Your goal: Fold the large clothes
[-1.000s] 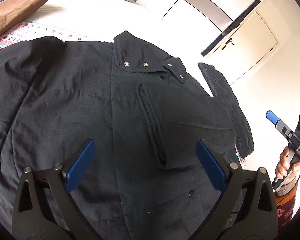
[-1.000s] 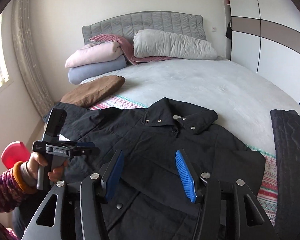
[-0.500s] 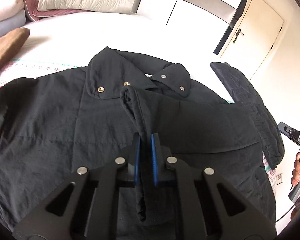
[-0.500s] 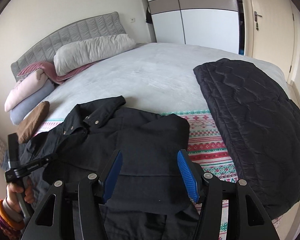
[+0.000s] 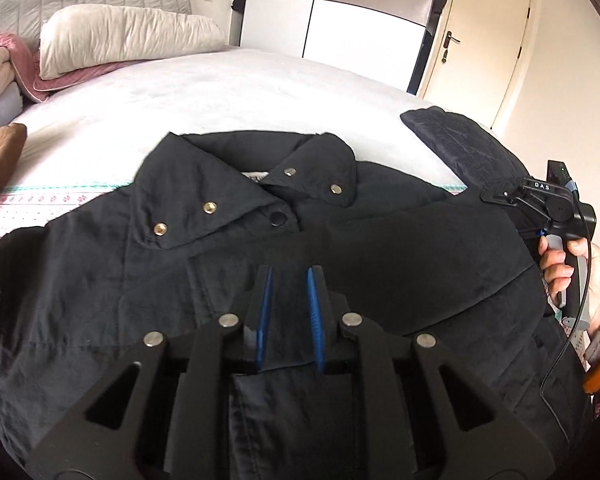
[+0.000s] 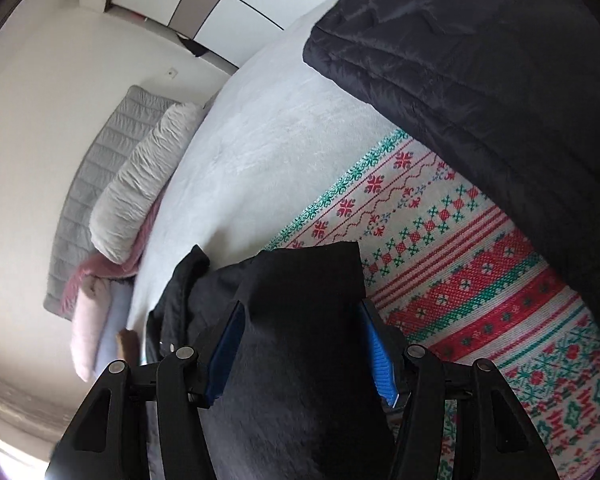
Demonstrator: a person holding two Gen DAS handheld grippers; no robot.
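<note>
Over at nine o'clock in the left wrist view, brown cushion (image 5: 0, 160) parked off the work area, pillows (image 5: 116, 40) stacked up at ten against the headboard. Dead centre, black jacket (image 5: 100, 280) spread front-up on the bed (image 5: 240, 88), collar toward twelve, snaps showing, laid flat so the panels can be turned in. At six, left gripper (image 5: 288, 312) pinching the front panel, blue pads nearly together with a fold of fabric between; looks held there to carry that edge across. Out at three, right gripper (image 5: 540, 200) in the person's hand, low at the jacket's far side. From its own view, right gripper (image 6: 300, 356) standing wide apart, dark cloth lying between the pads, not clamped. Probably lining up on the sleeve. Further at one o'clock, quilted dark coat (image 6: 480, 80) waiting on the patterned blanket (image 6: 460, 260), just beside the jacket.
</note>
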